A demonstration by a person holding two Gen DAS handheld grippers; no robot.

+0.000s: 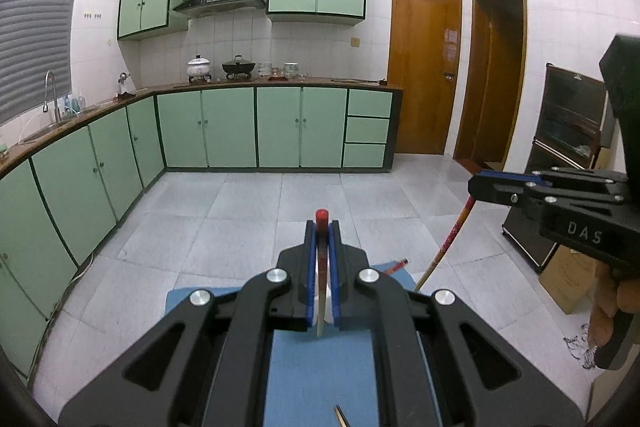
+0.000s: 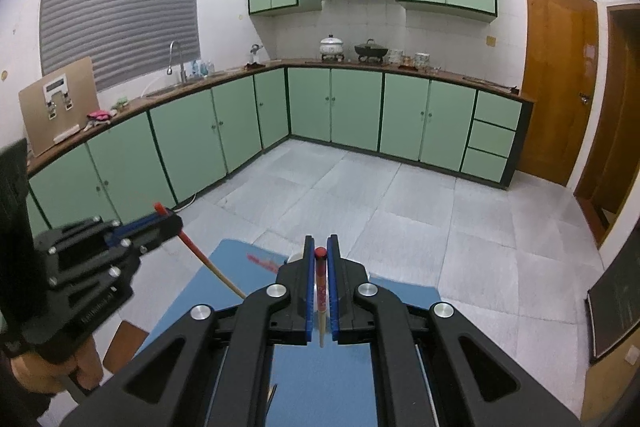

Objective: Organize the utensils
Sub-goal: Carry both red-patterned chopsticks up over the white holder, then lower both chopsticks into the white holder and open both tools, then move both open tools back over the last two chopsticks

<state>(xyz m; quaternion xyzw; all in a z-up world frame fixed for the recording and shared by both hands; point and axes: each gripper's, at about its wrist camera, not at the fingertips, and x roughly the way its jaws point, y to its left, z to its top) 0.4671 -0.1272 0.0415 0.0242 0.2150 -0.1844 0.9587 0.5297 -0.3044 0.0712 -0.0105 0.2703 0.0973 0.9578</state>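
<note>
Clamping one red-tipped chopstick [image 1: 321, 255] each, left gripper [image 1: 322, 227] and "DAS"-lettered, perhaps partly hidden, right gripper [image 1: 486, 187].

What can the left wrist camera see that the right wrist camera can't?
Only the left wrist view shows the dark glass-front cabinet and a cardboard box on the floor beside it. Only the right wrist view shows the brown board leaning on the counter and a pink cloth. Both show the blue mat, and each gripper, left gripper and right gripper, shut on a red-topped chopstick.
</note>
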